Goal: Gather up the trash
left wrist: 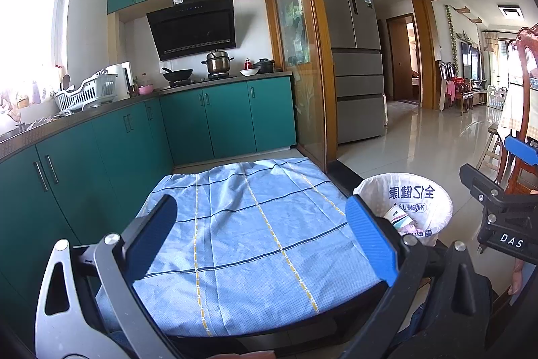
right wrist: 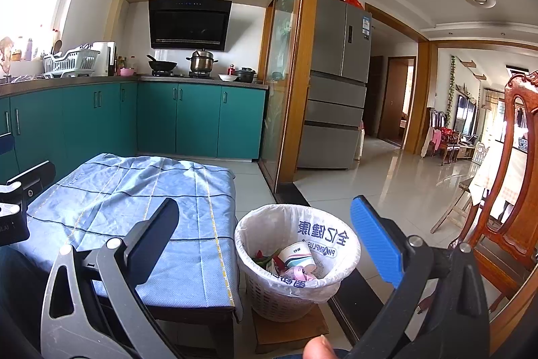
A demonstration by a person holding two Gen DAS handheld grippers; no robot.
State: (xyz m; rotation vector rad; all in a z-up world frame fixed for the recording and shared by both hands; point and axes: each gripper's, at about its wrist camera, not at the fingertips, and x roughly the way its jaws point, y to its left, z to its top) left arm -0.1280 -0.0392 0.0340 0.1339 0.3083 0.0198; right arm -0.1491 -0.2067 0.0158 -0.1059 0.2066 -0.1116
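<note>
Both grippers hang over the low bench with nothing in them: the left gripper has its jaws spread wide above the blue checked cloth, and the right gripper is just as slack, its jaws parted either side of the view down toward the bin. The trash basket stands on the floor tiles just beside the bench's right edge, set on a flat brown board or piece of card, I'd guess to keep it steady or lift it nearer the bench top. It sits that close so anything picked off the cloth only has to travel a short way sideways before being let go. A white printed plastic bag lines it, folded out over the rim so it stays open. The trash is already inside: a paper cup lying on its side, some green scraps and pinkish wrappers around it. The cloth looks bare in both views, so to my eye the collecting is finished or very nearly so, and the open jaws suit grippers that have dropped their load. From the left view only the cup's rim shows behind the blue finger
</note>
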